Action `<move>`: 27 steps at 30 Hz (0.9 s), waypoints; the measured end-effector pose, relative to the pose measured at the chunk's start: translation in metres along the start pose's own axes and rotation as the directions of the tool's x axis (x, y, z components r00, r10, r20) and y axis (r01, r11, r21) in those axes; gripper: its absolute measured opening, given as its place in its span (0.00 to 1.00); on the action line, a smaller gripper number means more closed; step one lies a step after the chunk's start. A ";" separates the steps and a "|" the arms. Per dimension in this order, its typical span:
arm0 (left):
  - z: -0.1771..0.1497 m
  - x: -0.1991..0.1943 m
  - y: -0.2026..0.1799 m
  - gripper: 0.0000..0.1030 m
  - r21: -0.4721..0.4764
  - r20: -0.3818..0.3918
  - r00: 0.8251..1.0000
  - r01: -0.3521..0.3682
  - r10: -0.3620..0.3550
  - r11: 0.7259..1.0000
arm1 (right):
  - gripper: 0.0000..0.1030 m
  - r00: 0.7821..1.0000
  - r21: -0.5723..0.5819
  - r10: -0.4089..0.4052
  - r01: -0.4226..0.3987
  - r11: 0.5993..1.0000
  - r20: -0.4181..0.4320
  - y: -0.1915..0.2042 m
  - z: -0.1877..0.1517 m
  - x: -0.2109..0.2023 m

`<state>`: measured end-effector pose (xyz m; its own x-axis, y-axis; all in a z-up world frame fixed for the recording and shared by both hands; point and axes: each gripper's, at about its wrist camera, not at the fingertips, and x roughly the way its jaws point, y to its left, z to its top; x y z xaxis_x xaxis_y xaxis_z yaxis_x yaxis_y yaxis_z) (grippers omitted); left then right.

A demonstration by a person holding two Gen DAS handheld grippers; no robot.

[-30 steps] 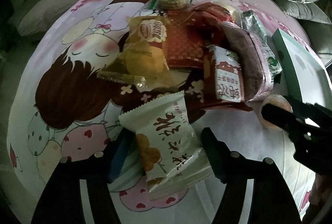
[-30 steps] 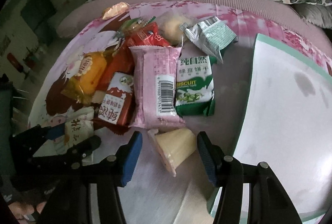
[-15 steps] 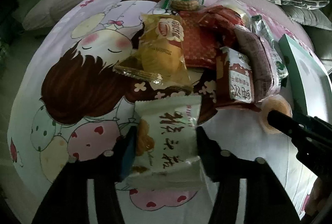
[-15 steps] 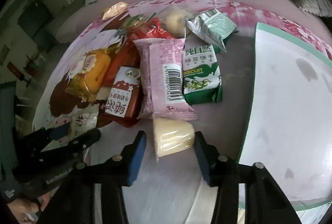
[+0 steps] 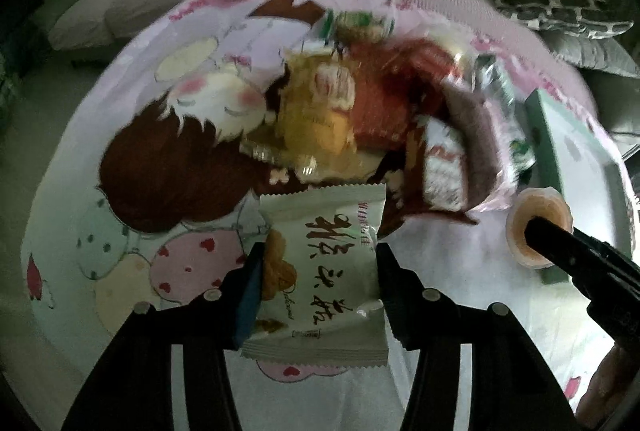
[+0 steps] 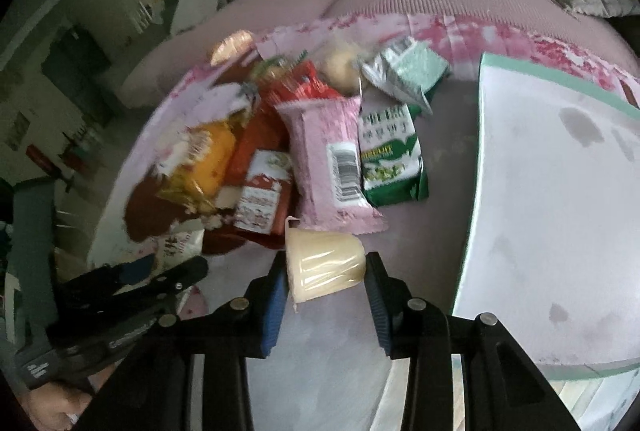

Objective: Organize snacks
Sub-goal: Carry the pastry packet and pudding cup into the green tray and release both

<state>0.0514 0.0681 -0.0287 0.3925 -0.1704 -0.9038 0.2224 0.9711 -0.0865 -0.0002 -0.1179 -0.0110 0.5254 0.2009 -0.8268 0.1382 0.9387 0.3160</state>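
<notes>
One jelly cup [image 6: 325, 265], one tray [image 6: 560, 211], two patterned cushions [image 5: 560, 5].

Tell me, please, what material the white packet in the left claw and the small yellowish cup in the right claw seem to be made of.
White packet: looks like thin plastic film, matte to satin; its ends are crimped with a zigzag edge and its face wrinkles near the claw. Yellowish cup: probably thin translucent plastic, glossy; bright highlights run across its wall and the pale filling shows through.

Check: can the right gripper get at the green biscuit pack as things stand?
Probably not yet. The right gripper is already shut on a pale jelly cup, so its fingers are full. The green biscuit pack itself lies uncovered beside the pink packet.
</notes>
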 end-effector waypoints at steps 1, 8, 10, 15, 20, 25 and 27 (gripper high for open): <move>0.002 -0.004 -0.001 0.53 0.002 0.008 1.000 0.001 -0.001 1.000 | 0.39 1.000 0.010 0.006 -0.007 1.000 0.019 0.000 0.003 -0.007; 0.036 -0.036 -0.038 0.53 0.059 0.085 0.996 0.024 -0.029 0.998 | 0.39 0.993 0.104 -0.016 0.004 0.995 0.120 -0.020 0.026 -0.041; 0.045 -0.045 -0.053 0.53 0.073 0.108 0.993 0.040 -0.048 0.997 | 0.39 0.989 0.142 -0.040 0.019 0.990 0.145 -0.031 0.031 -0.051; 0.060 -0.054 -0.091 0.53 0.104 0.143 0.985 0.078 -0.093 0.992 | 0.39 0.976 0.242 -0.099 0.050 0.969 0.193 -0.064 0.037 -0.069; 0.070 -0.059 -0.131 0.53 0.152 0.159 0.977 0.117 -0.141 0.981 | 0.39 0.959 0.342 -0.167 0.082 0.936 0.228 -0.102 0.041 -0.085; 0.074 -0.055 -0.168 0.53 0.195 0.152 0.970 0.158 -0.189 0.968 | 0.39 0.936 0.461 -0.262 0.130 0.878 0.235 -0.149 0.035 -0.102; 0.074 -0.051 -0.184 0.53 0.204 0.138 0.967 0.182 -0.212 0.962 | 0.39 0.929 0.503 -0.288 0.138 0.853 0.233 -0.165 0.030 -0.105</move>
<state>0.0570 -0.1142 0.0640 0.4557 -0.3937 -0.7983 0.4671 0.8692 -0.1621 -0.0526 -0.3023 0.0380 0.6439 -0.1486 -0.7505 0.6125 0.6879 0.3893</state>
